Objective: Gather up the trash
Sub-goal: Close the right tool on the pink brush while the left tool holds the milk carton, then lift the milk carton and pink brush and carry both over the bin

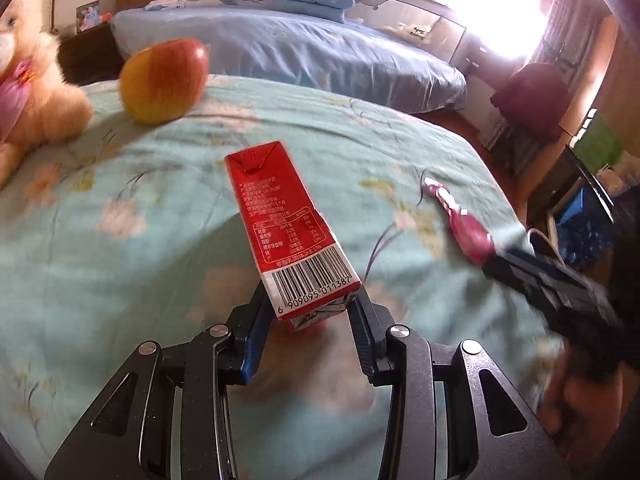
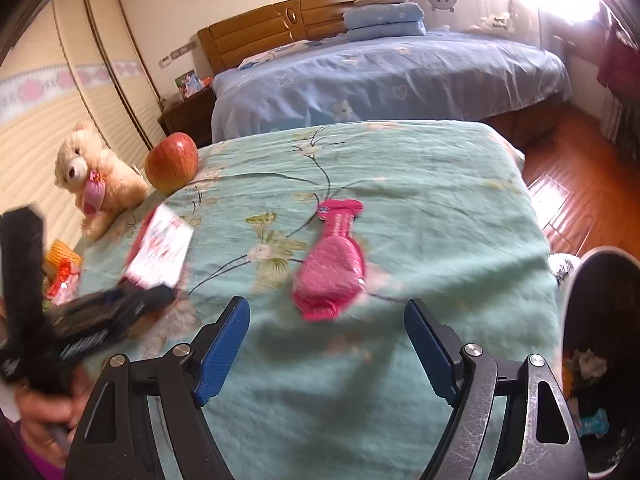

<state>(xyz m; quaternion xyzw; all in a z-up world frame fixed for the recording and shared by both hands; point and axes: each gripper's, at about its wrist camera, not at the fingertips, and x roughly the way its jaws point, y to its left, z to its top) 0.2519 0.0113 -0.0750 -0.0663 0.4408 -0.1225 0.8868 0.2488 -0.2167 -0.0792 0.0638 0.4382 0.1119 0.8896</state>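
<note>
On the teal floral bedspread (image 2: 400, 184) we see the left gripper (image 1: 314, 304) clamped on the near end of a red drink carton (image 1: 288, 228); the right gripper (image 2: 326, 344) stands spread with nothing between its pads, just short of a pink wrapper (image 2: 330, 268); an apple (image 2: 172, 162) and a teddy bear (image 2: 96, 178) sit farther back.

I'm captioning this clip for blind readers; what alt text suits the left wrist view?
The left gripper clamps the barcode end of a red drink carton on a green floral bedspread. A pink wrapper lies to its right, an apple and teddy bear behind.
</note>
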